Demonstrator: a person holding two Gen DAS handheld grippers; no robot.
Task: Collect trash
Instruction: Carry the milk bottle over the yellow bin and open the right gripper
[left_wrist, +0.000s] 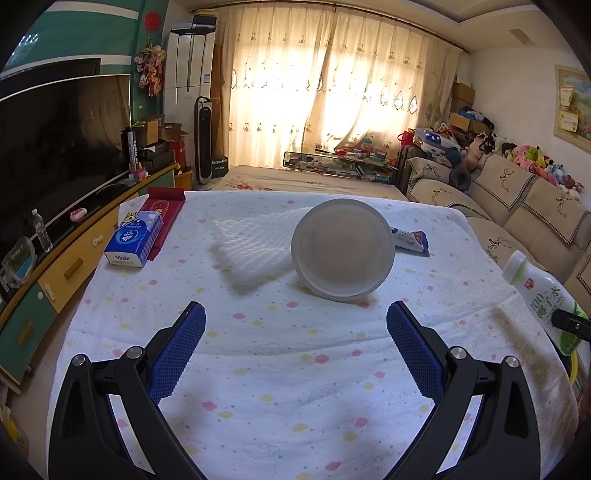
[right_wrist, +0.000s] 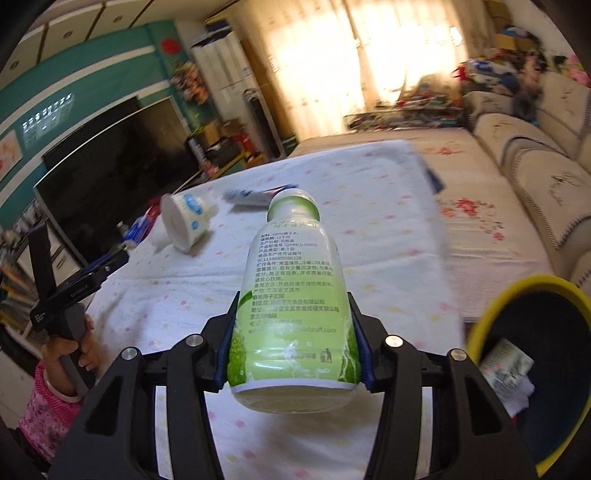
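Note:
My right gripper (right_wrist: 293, 350) is shut on a green-and-white plastic juice bottle (right_wrist: 291, 295), held above the table edge; the bottle also shows in the left wrist view (left_wrist: 543, 295). A yellow-rimmed dark bin (right_wrist: 532, 365) with crumpled paper inside sits to the lower right of it. My left gripper (left_wrist: 295, 321) is open and empty above the cloth. A white plastic cup (left_wrist: 341, 247) lies on its side ahead of it, also seen in the right wrist view (right_wrist: 186, 219). A flattened tube wrapper (left_wrist: 410, 240) lies behind the cup. A white foam sheet (left_wrist: 251, 247) lies left of it.
The table (left_wrist: 258, 387) has a white dotted cloth. A blue tissue pack (left_wrist: 135, 243) and red box (left_wrist: 166, 210) lie at its far left. A TV cabinet (left_wrist: 55, 273) runs along the left; a sofa (left_wrist: 517, 206) stands on the right.

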